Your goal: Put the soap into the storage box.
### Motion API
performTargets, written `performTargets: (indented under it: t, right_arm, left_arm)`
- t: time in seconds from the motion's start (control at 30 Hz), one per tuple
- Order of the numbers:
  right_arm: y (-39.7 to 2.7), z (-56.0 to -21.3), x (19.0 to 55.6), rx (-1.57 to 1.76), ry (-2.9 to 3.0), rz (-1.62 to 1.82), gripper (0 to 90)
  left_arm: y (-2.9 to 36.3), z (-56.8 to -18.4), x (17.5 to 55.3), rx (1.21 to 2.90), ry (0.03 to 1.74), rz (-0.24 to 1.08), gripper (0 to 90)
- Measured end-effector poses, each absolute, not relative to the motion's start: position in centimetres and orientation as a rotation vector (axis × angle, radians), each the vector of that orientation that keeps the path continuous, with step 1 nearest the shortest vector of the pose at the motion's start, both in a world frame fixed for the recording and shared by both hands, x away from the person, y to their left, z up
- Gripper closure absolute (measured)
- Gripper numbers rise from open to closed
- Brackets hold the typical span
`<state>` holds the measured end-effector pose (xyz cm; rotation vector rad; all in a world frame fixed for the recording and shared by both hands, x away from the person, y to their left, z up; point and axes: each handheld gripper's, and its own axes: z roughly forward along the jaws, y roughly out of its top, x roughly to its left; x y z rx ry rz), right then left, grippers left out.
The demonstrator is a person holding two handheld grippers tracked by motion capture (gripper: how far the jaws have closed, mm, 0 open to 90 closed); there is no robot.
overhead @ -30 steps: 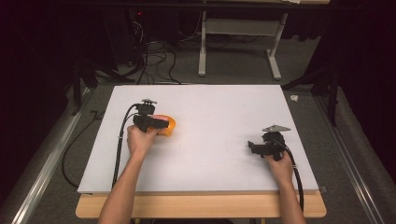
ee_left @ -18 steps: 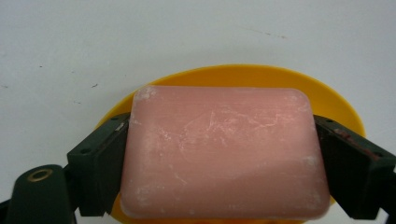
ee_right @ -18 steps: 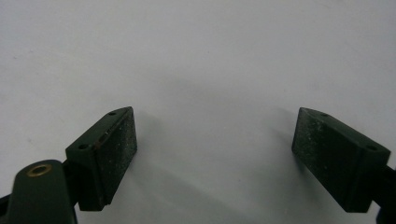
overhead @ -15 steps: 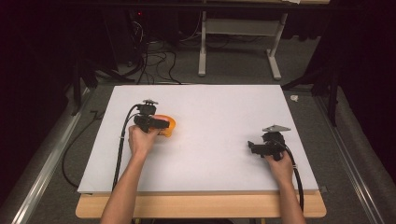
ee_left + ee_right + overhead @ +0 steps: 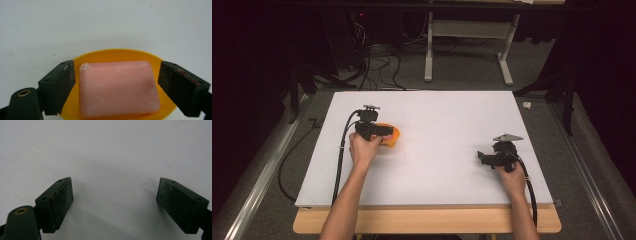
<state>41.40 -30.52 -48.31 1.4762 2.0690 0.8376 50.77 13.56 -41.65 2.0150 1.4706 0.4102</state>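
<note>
A pink bar of soap [image 5: 118, 87] lies in a shallow orange dish [image 5: 120, 54] on the white table. My left gripper [image 5: 116, 86] is open, one jaw on each side of the soap with small gaps, touching nothing. From above, the left gripper [image 5: 387, 131] hovers over the orange dish [image 5: 393, 135] at the table's left. My right gripper [image 5: 115, 205] is open over bare white surface with nothing between its jaws. In the high view the right gripper [image 5: 482, 158] rests near the table's right front, pointing left.
The white board [image 5: 437, 120] lies on a wooden table whose front edge [image 5: 427, 222] shows. Cables trail from both grippers toward the person. A white-legged stand [image 5: 467, 55] and floor cables sit beyond the far edge. A small white scrap [image 5: 526, 105] lies off the right side.
</note>
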Motion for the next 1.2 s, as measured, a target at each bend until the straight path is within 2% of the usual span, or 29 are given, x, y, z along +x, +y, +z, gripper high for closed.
performTargets:
  t: [0.57,1.2]
  right_arm:
    - [-30.5,-48.3,41.4,1.473,2.070,0.836,14.4]
    - [-30.5,-48.3,41.4,1.473,2.070,0.835,14.4]
  left_arm:
    - [15.1,-39.5,48.4,1.990,1.371,0.474,17.5]
    - [17.9,-38.5,45.0,1.928,1.343,0.516,19.5]
